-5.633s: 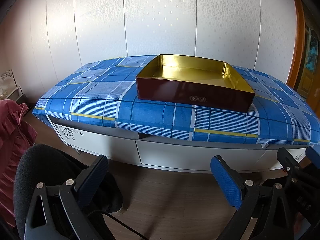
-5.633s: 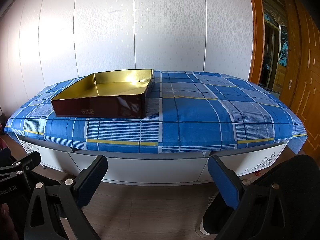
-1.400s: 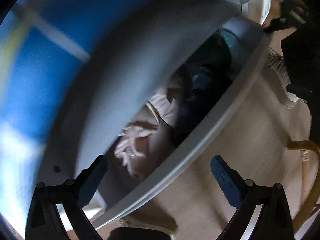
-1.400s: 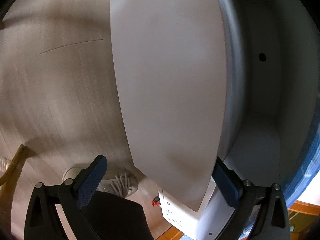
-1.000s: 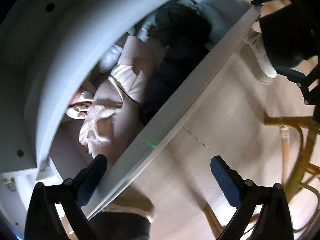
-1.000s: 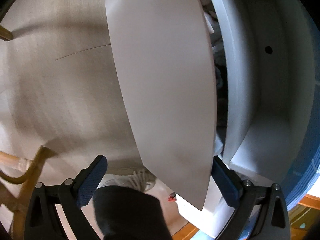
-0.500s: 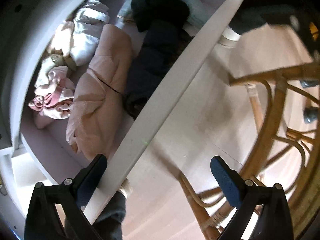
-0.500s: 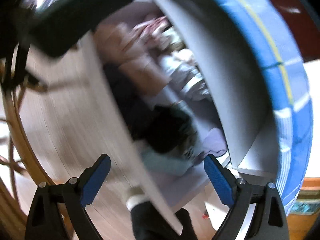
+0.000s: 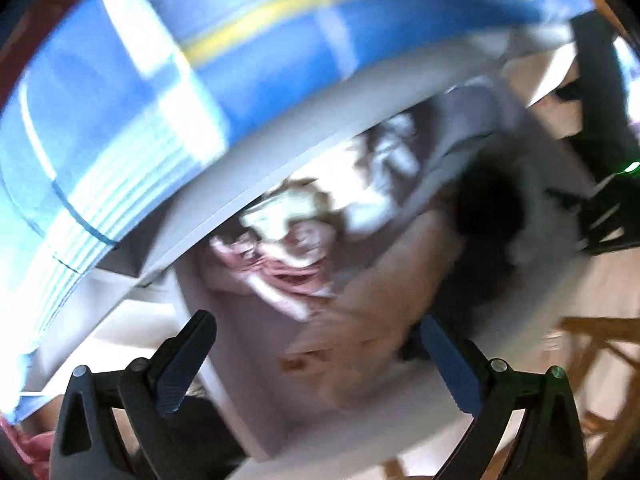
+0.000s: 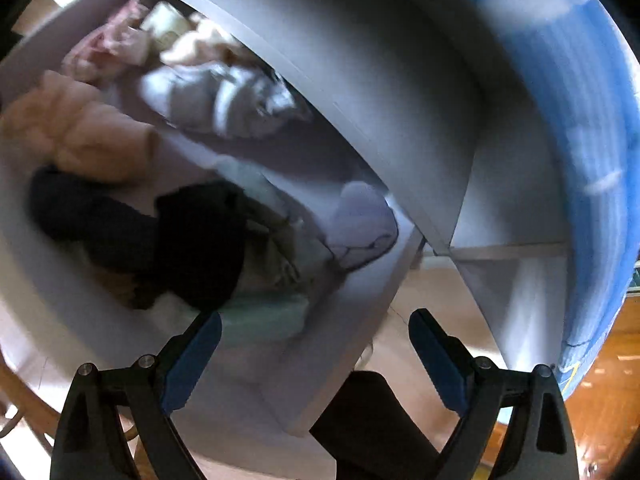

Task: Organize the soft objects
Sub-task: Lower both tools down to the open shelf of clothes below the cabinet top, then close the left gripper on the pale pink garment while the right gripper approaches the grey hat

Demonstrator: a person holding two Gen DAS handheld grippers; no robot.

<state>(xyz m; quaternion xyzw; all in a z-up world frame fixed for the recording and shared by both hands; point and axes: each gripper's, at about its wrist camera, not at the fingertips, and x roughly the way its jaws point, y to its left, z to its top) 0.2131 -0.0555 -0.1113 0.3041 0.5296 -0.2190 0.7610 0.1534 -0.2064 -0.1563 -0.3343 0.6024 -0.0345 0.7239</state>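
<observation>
Both your grippers, left gripper [image 9: 316, 350] and right gripper [image 10: 314, 342], hang spread wide and empty above the open drawer [image 10: 352, 312], where the clothes [image 10: 200, 240] lie heaped inside

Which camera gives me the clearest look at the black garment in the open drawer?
The right wrist view: the black garment sits near the middle of the frame, fairly sharp, lying against a mint-green cloth in the drawer. In the left wrist view it is only a motion-blurred dark blob near the right edge.
</observation>
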